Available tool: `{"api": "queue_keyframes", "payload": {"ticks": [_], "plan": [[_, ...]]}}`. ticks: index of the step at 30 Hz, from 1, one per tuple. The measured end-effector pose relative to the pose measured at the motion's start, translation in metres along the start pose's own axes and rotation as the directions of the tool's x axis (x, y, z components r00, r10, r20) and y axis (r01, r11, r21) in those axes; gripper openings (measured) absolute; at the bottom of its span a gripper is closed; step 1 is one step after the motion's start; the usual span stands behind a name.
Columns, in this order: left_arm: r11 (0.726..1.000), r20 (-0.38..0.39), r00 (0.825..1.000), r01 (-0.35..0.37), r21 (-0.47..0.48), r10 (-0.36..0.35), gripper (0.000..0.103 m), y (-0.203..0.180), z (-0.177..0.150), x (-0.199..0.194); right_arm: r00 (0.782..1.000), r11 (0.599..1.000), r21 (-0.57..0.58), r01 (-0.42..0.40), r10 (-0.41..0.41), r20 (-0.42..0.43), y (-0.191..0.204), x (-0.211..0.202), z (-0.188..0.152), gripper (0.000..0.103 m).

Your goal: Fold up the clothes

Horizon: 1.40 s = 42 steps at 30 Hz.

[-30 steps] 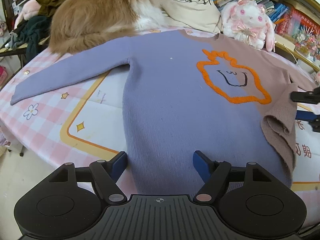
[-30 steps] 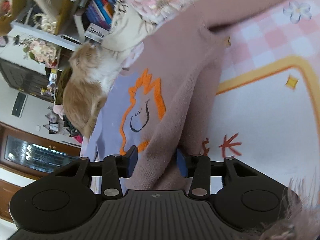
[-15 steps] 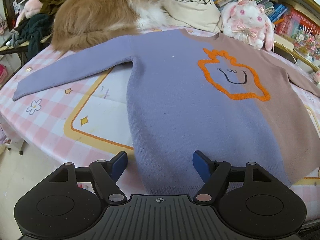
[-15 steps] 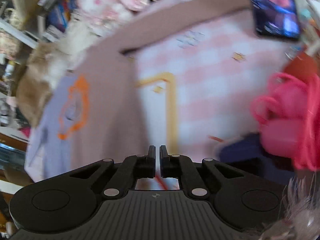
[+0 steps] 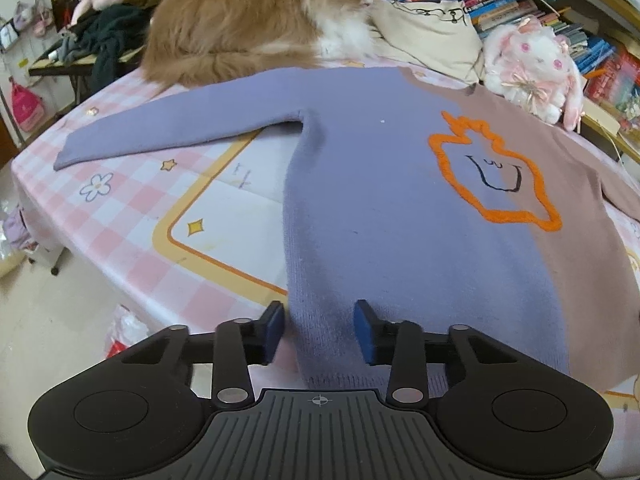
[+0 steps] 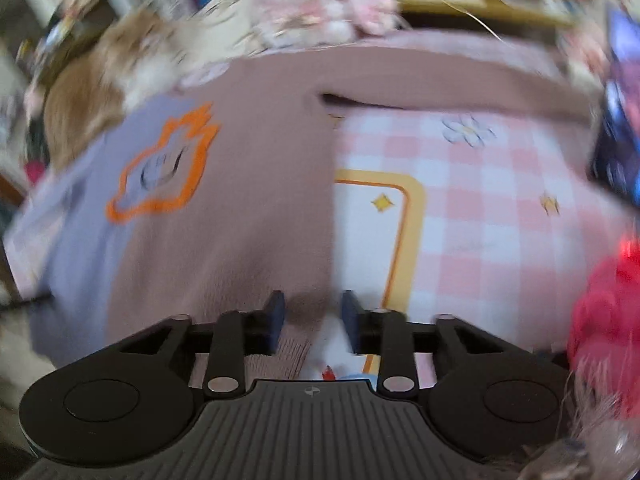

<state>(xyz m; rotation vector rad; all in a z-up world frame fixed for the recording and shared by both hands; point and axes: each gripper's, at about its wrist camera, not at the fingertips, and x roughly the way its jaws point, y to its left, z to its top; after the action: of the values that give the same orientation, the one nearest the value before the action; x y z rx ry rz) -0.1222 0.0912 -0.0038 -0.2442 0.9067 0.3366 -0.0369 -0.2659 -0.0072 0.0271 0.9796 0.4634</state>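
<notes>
Since a second ago, the sweater (image 5: pixel 400 220) lies flatter on the surface (image 5: pixel 132 208). Left gripper (image 5: pixel 319 330) jaws are closing around its hem corner; right gripper (image 6: pixel 312 320) jaws are opening. Uneven grips could skew the fold.

Each gripper, left (image 5: pixel 319 330) and right (image 6: pixel 312 322): ribbed black body, 2 silver pivot pins, 2 blue-padded fingers (image 5: pixel 273 330).

Your sweater (image 5: pixel 400 216): lavender-blue half, dusty mauve-brown half; orange outlined figure, black face lines.
Your tablecloth (image 5: pixel 132 216): pink-white check, yellow-orange border, white centre, small stars, flowers.
Your cat (image 5: pixel 248 20): ginger, white chest.
Your plush rabbit (image 5: pixel 532 64): white and pink.
Your gripper pads (image 5: pixel 274 332): dark blue.
</notes>
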Motion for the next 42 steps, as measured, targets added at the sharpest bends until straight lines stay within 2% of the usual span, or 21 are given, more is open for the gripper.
{"api": "queue_keyframes", "payload": {"ticks": [2,6,7,9,12,15,17,18,20,22,24,26,28,31,37,42], "plan": [[1.000,0.008,1.000,0.008,0.007,-0.008,0.013,0.000,0.002,0.002,1.000,0.995,-0.100,0.008,-0.009,-0.006,0.009,0.000,-0.004,0.011],[1.000,0.029,0.999,-0.025,0.019,0.025,0.007,-0.004,0.007,0.007,1.000,0.990,-0.141,0.006,-0.006,0.002,0.007,-0.008,-0.012,0.005],[0.999,0.029,0.999,-0.032,0.027,0.032,0.006,-0.006,0.007,0.007,1.000,0.989,-0.144,0.021,-0.020,0.007,0.005,-0.009,-0.014,0.001],[0.998,0.029,0.999,-0.047,0.046,0.045,0.005,-0.011,0.006,0.006,0.995,0.982,-0.159,0.098,-0.096,0.019,0.001,-0.010,-0.018,0.001],[0.997,0.026,0.999,-0.042,0.061,0.040,0.005,-0.013,0.004,0.004,0.997,0.994,-0.069,0.082,-0.081,0.016,-0.017,-0.016,-0.019,0.001],[0.999,0.017,0.999,-0.039,0.030,0.038,0.008,-0.009,0.005,0.004,0.999,0.998,0.056,0.030,-0.032,0.030,-0.031,-0.022,-0.016,0.002],[0.999,0.014,0.999,-0.033,-0.007,0.033,0.012,-0.004,0.005,0.004,0.998,0.994,0.108,-0.024,0.018,0.054,-0.033,-0.025,-0.012,0.011],[0.999,0.015,0.999,-0.034,-0.008,0.034,0.012,-0.004,0.005,0.004,0.997,0.992,0.114,-0.046,0.039,0.064,-0.031,-0.025,-0.010,0.027],[0.999,0.018,0.999,-0.036,-0.007,0.036,0.018,-0.003,0.004,0.003,0.995,0.994,0.092,-0.063,0.056,0.080,-0.022,-0.024,-0.005,0.042],[0.999,0.023,0.999,-0.039,-0.004,0.039,0.020,-0.002,0.003,0.003,0.996,0.997,0.049,-0.066,0.062,0.068,-0.011,-0.016,-0.001,0.042],[0.999,0.027,0.999,-0.035,-0.013,0.035,0.020,-0.001,0.002,0.003,0.999,0.999,0.004,-0.040,0.040,0.035,-0.002,-0.004,0.001,0.041],[0.999,0.027,0.999,-0.026,-0.041,0.028,0.020,0.001,0.002,0.003,0.999,0.997,-0.077,0.008,-0.005,0.035,0.008,0.003,-0.002,0.023],[0.998,0.028,0.999,-0.025,-0.052,0.027,0.020,0.002,0.002,0.003,0.999,0.987,-0.160,0.024,-0.019,0.036,0.016,0.003,-0.007,0.012],[1.000,0.026,0.999,-0.019,-0.013,0.020,0.006,-0.004,0.003,0.003,1.000,0.982,-0.188,-0.003,0.006,0.015,0.018,-0.001,-0.012,0.010],[0.998,0.023,0.998,-0.052,0.030,0.052,0.005,-0.004,0.000,-0.001,1.000,0.981,-0.192,-0.016,0.018,0.005,0.014,-0.006,-0.016,0.010],[0.997,0.016,0.998,-0.064,0.035,0.063,0.005,-0.002,-0.002,-0.004,1.000,0.983,-0.184,0.011,-0.005,0.031,0.013,0.000,-0.010,0.011]]}}
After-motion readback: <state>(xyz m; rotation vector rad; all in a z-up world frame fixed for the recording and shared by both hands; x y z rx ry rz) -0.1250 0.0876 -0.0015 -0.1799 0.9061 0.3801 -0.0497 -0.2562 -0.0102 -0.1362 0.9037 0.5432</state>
